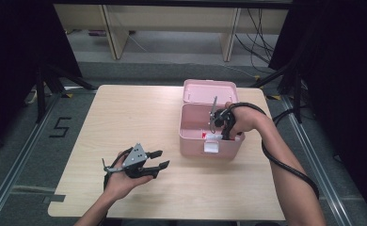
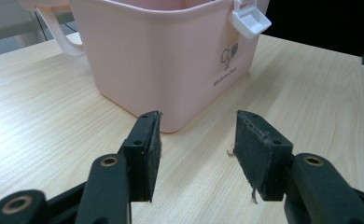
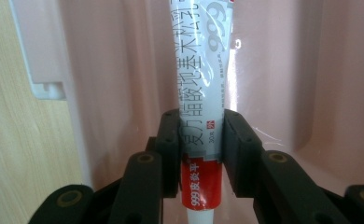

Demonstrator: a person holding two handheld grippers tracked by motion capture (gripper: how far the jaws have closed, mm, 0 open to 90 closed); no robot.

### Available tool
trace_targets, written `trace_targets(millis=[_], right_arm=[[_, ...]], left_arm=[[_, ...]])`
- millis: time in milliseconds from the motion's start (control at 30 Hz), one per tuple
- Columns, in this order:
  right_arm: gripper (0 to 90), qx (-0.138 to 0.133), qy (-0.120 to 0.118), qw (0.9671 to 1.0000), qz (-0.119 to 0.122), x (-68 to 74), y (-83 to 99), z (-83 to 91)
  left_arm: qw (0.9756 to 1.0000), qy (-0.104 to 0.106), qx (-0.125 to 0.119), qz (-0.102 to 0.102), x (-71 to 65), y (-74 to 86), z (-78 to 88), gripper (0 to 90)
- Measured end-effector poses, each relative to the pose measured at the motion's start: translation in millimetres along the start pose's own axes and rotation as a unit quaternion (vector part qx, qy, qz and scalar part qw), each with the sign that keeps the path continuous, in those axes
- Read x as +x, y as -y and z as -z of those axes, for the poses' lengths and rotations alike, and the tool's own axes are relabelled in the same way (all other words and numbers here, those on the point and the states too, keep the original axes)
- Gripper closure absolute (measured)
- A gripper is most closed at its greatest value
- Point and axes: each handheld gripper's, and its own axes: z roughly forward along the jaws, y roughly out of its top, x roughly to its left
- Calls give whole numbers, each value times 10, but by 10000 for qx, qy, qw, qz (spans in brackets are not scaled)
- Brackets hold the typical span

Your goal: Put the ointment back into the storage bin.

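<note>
From above, a pink box (image 1: 211,136) sat open on the tabletop (image 1: 125,122); the right gripper (image 1: 221,128) reached inside it, the left gripper (image 1: 154,160) rested left of the box.

Along the left gripper (image 2: 196,154), its fingers (image 2: 145,149) stood apart, empty, near the box.

Along the right gripper (image 3: 201,154), its fingers (image 3: 171,149) clamped a white tube (image 3: 203,93) inside the box.

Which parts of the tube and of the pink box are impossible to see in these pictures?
- Tube: its far end is cut off by the top edge of the right gripper view; the right gripper covers its sides where it is clamped.
- Tube in the high view: mostly hidden by the hand.
- Pink box: its logo print is too small to read in the left gripper view.
</note>
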Motion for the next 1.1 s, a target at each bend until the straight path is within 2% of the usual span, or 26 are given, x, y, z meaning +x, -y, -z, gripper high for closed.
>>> trace_targets(millis=[100, 167, 200, 233, 267, 367, 400, 433, 500, 533, 600, 667, 700, 767, 833, 967, 1000, 1067, 1100], right_arm=[[711, 3, 19, 10000, 37, -10, 5, -20], [711, -30, -40, 9999, 92, -21, 7, -33], [711, 29, -37, 10000, -34, -1, -2, -23], [710, 37, -37, 10000, -15, -4, -1, -27], [710, 3, 7, 9999, 165, -28, 3, -39], [707, 86, -1, 9999, -52, -7, 0, -26], [695, 131, -36, 9998, -110, -2, 3, -29], [672, 17, -55, 9999, 140, -32, 1, -41], [595, 54, 38, 9999, -101, -24, 13, -33], [586, -83, 94, 9999, -62, -33, 8, -21], [591, -117, 121, 9998, -72, -42, 16, 6], [596, -171, 102, 9998, 28, -64, 21, 24], [599, -152, 120, 9998, -81, -45, 25, 30], [608, -195, 165, 9997, -67, -52, 30, 42], [613, -262, 193, 9995, 42, -67, 32, 54], [643, -269, 272, 9992, -92, -57, 47, 87], [655, -283, 251, 9993, -24, -63, 52, 102], [684, -291, 335, 9990, -111, -45, 63, 125], [698, -305, 343, 9989, -73, -46, 66, 133]], left_arm=[[10000, 9, 10, -36, 4, 4, -2, 503], [10000, 35, -42, 28, 0, 12, -12, 502], [10000, 36, -42, 26, 0, 13, -12, 502], [10000, 35, -40, 27, 1, 13, -12, 502], [10000, 32, -41, 31, 1, 12, -12, 502], [10000, -12, 9, 14, 1, 4, 1, 501], [10000, -3, -3, 6, 2, 3, 0, 501], [10000, -4, -3, 7, 2, 3, 0, 501], [10000, -2, -1, 7, 3, 3, -1, 501], [10000, -3, -3, 9, 2, 3, -4, 501], [10000, 46, -45, -8, 7, 6, -15, 501], [10000, 11, -10, 19, 1, 5, -11, 501], [10000, 21, -10, -9, 5, 3, -12, 500], [10000, -10, 1, 20, 4, -4, -10, 501], [10000, 2, -12, 26, 9, -10, -12, 500], [10000, -26, -14, 30, 15, -24, -9, 500], [10000, -27, -5, 27, 18, -29, -6, 500], [10000, -24, -25, 39, 23, -35, -8, 500], [10000, -29, -39, 66, 23, -38, -11, 500]])
